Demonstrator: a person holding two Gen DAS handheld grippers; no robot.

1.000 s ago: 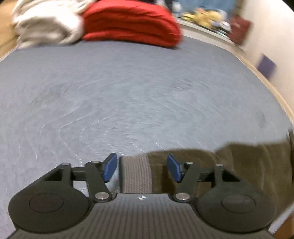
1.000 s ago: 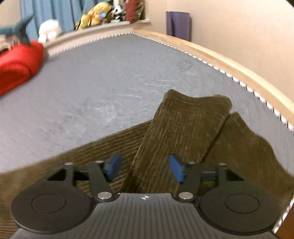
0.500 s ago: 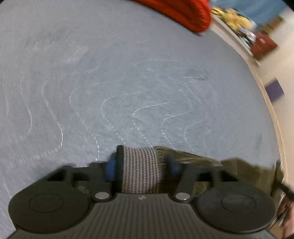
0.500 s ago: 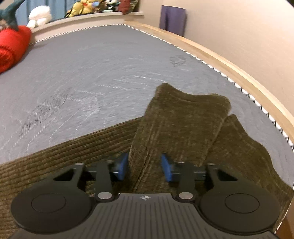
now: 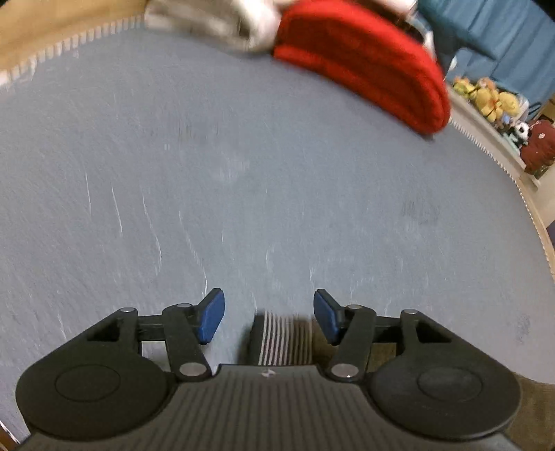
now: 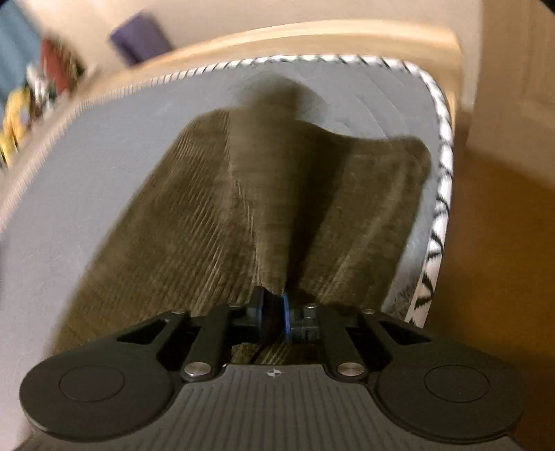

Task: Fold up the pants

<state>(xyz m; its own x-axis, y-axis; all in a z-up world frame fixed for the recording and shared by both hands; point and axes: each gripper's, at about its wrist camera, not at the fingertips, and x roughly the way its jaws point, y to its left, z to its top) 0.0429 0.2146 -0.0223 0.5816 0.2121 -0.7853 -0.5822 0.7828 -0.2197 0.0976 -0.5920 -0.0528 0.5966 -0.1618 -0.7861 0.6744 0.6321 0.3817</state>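
Note:
Olive-brown corduroy pants (image 6: 194,215) lie spread on the grey bed (image 6: 86,180), reaching toward its corner. My right gripper (image 6: 272,312) is shut on a raised fold of the pants, and the cloth rises in a ridge away from the pads. In the left wrist view, the pants' striped ribbed waistband (image 5: 284,338) sits between the jaws of my left gripper (image 5: 269,312). Those jaws are opening, and neither blue pad touches the band. A bit of olive cloth (image 5: 530,409) shows at the lower right.
A folded red blanket (image 5: 364,66) and a pale blanket (image 5: 215,17) lie at the far end of the bed (image 5: 242,173). Plush toys (image 5: 485,97) line a ledge. The wooden bed frame (image 6: 312,38) and the floor (image 6: 503,225) border the corner.
My right gripper closed on the pants fold, rolled and swung toward the bed's corner. My left gripper squeezed in around the waistband, then opened again as the view rolled.

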